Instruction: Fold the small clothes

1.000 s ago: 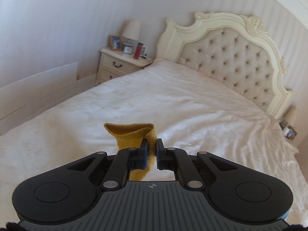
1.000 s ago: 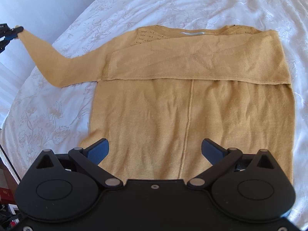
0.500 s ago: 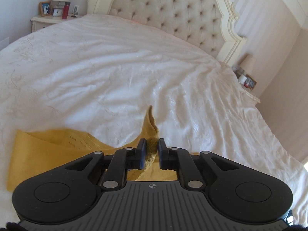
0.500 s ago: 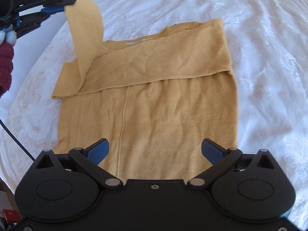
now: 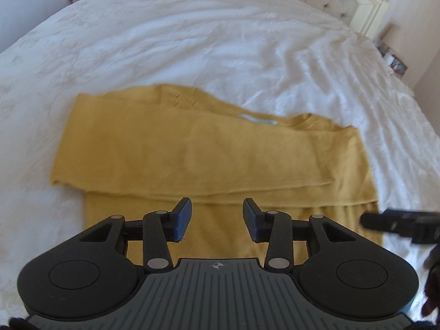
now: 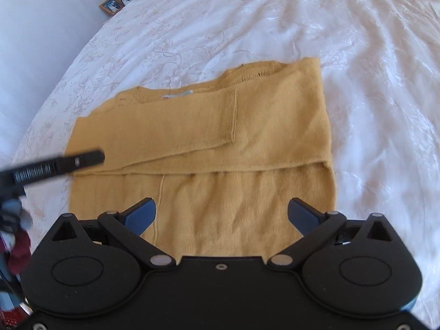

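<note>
Bright daylight floods my bed [image 5: 220, 27], washing the white cover [image 6: 385, 110] to glare. My yellow sweater [image 5: 192, 148] looks motion-blurred, and both views bend strongly at their edges.

Mustard sweater [image 6: 209, 148] lies flat on bed; sleeves folded across.

— What's my left gripper [image 5: 217, 217] look like?
— Black linkage arms, silver pivot pins, blue ribbed pads [image 5: 183, 218], a grey grooved plate with a small crosshair mark.
— And my right gripper [image 6: 221, 214]?
— Matte black, round recessed discs, blue pads [image 6: 140, 216], small screws.
</note>
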`<control>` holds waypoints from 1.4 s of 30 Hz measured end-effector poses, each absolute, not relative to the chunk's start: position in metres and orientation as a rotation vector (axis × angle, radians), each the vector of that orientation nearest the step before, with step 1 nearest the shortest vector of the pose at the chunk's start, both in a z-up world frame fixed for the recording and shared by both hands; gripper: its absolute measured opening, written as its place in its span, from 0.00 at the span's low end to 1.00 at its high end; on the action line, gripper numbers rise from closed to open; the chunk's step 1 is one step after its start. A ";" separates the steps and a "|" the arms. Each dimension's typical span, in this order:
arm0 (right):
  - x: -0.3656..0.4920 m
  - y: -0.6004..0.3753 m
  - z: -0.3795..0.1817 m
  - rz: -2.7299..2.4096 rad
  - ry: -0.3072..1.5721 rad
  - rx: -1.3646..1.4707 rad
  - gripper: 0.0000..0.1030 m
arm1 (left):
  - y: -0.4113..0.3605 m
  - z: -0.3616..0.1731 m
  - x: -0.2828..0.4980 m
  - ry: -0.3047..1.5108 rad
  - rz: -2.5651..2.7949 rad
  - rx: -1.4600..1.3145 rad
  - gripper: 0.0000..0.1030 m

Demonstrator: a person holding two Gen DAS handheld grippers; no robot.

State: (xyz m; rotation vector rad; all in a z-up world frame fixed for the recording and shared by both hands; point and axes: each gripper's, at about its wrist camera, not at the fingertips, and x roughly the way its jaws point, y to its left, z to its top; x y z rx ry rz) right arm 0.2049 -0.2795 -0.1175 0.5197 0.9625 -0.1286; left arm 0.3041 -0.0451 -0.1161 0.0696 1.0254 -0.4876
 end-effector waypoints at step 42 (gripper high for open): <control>0.271 -0.339 -0.091 -0.140 0.967 0.383 0.09 | 0.017 -0.179 0.298 1.041 -0.361 0.006 0.64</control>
